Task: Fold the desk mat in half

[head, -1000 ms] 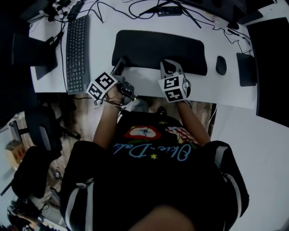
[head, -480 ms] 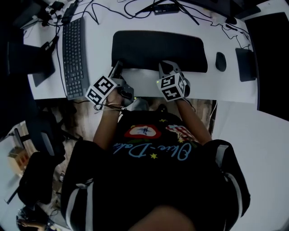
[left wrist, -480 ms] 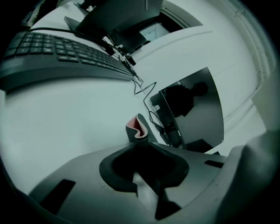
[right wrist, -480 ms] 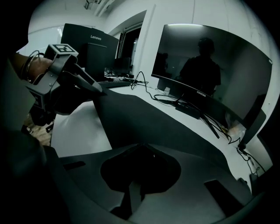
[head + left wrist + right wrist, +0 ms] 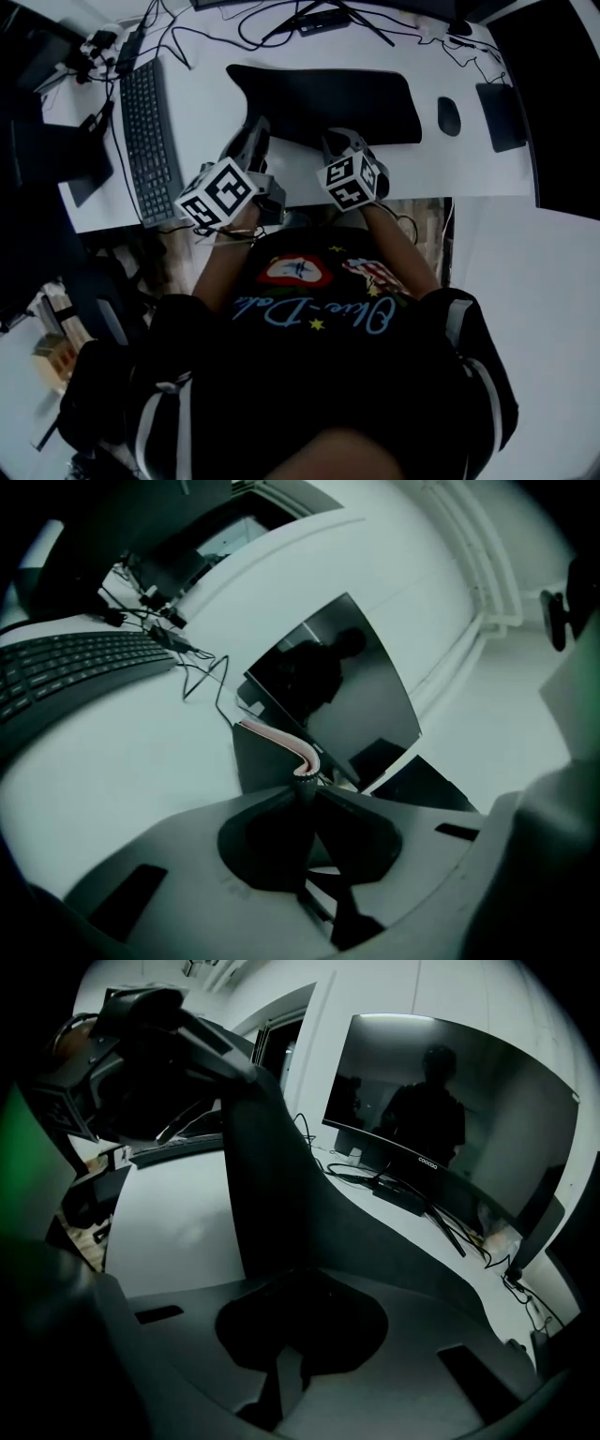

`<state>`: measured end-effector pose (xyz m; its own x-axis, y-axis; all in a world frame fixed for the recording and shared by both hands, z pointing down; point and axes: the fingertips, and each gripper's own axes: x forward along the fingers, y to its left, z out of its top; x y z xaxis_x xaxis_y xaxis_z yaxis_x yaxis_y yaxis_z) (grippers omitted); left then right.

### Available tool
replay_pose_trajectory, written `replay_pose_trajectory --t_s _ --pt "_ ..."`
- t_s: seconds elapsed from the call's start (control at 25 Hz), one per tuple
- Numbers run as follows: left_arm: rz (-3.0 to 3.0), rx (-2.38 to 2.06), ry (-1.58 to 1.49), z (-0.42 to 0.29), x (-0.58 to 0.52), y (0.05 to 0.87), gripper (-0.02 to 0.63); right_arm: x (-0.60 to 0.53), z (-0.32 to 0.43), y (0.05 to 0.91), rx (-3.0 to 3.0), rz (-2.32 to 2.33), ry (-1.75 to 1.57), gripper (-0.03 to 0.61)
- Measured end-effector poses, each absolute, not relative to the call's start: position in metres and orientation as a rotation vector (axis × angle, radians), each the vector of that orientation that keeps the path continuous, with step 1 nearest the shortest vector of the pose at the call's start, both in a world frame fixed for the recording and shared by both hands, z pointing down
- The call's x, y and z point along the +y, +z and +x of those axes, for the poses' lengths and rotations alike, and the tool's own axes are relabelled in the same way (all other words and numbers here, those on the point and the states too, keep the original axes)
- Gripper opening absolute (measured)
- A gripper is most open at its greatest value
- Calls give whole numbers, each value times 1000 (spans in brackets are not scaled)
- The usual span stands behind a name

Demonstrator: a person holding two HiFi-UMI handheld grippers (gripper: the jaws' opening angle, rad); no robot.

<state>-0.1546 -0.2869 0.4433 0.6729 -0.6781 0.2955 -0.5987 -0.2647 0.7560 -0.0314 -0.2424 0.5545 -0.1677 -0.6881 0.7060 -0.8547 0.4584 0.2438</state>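
The black desk mat [image 5: 347, 98] lies on the white desk [image 5: 412, 159], and its near edge is raised at the left. My left gripper [image 5: 255, 131] is at the mat's near-left edge. Its jaws are closing and pinch that edge, which curls up showing a pale underside [image 5: 298, 754] right at the left gripper [image 5: 302, 785]. My right gripper [image 5: 335, 141] is at the near edge a little to the right, shut on the mat. In the right gripper view the mat [image 5: 272, 1194] rises as a dark sheet from the right gripper [image 5: 291, 1283].
A black keyboard [image 5: 145, 131] lies left of the mat. A mouse [image 5: 449, 115] and a dark flat pad [image 5: 502, 114] lie to its right. Cables [image 5: 309, 19] run along the desk's back. A monitor [image 5: 450, 1119] stands behind. The desk's front edge is just under the grippers.
The left jaws have closed on the mat's near-left edge. Both grippers have moved away from the body, and the mat's near edge has come up off the desk.
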Motion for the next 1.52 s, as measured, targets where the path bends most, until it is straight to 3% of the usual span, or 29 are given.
replay_pose_trajectory --t_s 0.68,1.12,1.52 --pt "2290 -994 2 -51 -275 377 38 -239 -11 515 -2365 1364 618 0" --pt "2366 -866 82 28 -264 382 38 -227 127 460 -2248 1740 542 0" --pt "2401 -698 250 103 -246 417 40 -188 196 441 -2123 1957 553 0"
